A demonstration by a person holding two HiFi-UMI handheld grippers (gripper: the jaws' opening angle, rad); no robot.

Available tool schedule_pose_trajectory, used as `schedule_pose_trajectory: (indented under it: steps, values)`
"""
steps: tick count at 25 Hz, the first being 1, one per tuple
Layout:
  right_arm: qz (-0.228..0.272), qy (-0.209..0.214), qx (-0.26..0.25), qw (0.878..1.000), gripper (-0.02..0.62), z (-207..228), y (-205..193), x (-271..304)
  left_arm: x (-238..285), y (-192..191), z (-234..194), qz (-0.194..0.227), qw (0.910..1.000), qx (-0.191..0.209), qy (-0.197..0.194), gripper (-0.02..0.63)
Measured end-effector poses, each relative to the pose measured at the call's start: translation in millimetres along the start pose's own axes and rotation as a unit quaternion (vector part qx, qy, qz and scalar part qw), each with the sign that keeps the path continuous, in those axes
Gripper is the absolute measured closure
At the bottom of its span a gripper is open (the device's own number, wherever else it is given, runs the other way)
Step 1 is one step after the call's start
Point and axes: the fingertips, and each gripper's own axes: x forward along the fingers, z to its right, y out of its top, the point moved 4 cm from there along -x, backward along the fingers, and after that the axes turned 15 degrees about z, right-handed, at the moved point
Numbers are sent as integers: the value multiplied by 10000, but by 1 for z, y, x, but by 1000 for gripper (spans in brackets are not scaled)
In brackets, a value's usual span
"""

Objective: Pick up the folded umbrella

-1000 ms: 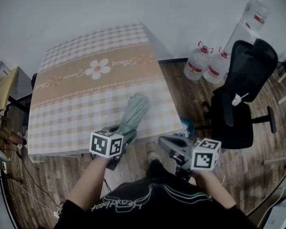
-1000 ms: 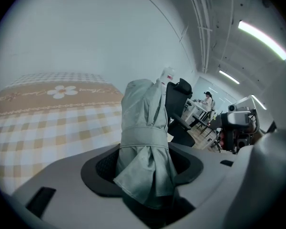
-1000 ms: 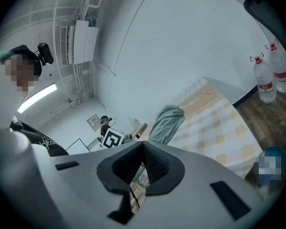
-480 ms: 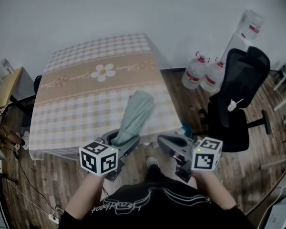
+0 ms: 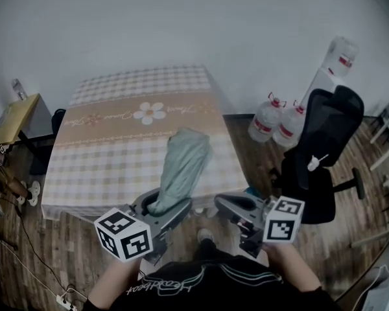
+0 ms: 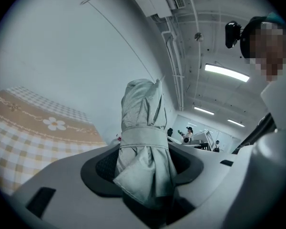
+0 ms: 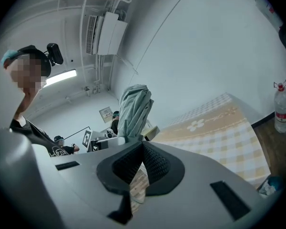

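In the head view the left gripper (image 5: 163, 204) has its fingers (image 5: 144, 199) clenched round the lower end of the folded grey-green umbrella (image 5: 183, 166), which slants away from the person, with its far end showing over the near edge of the checked counter (image 5: 110, 151). The right gripper (image 5: 222, 203) hangs just to the right of it, apart from the umbrella, with nothing in it. An office chair (image 5: 324, 148) and water bottles (image 5: 275, 118) stand on the floor to the right. In the left gripper view the umbrella (image 6: 143, 123) stands between the dark pads, its strap (image 6: 143, 138) wrapped round the middle and loose cloth bunched down between the fingers (image 6: 105, 167). The fingers stand fairly wide but press on both sides of the bundle. The counter (image 6: 33, 128) lies low at the left, and the umbrella touches no part of it. In the right gripper view the fingers (image 7: 158, 168) meet at their tips, pressed together on nothing. The umbrella (image 7: 133, 108) rises behind them at the left, apart from them, and the counter (image 7: 214, 123) stretches off to the right with a bottle (image 7: 282, 106) at its far side.
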Motion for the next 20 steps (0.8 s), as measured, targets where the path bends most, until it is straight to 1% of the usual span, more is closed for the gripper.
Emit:
schedule_pose_trajectory:
  steps: [2,4,6,9,13,20]
  values:
    - [20,105,-100,9999,584,-6,6,2,-3,9,5,165,9998,-92,-97,357]
    - [79,276,-62,9996,584,-12,9,4,-6,16,8,304,9989,-286,-204,357]
    - [169,439,-15,9989,585,-20,12,6,-11,21,11,428,9981,-354,-267,357]
    - [226,500,-135,9984,585,-25,16,7,-17,24,15,530,9980,-252,-250,357]
    - [326,535,-143,9979,585,-25,21,8,-22,27,20,593,9979,-172,-199,356]
    - [286,617,-238,9974,586,-28,16,6,-22,24,23,579,9980,-200,-166,356]
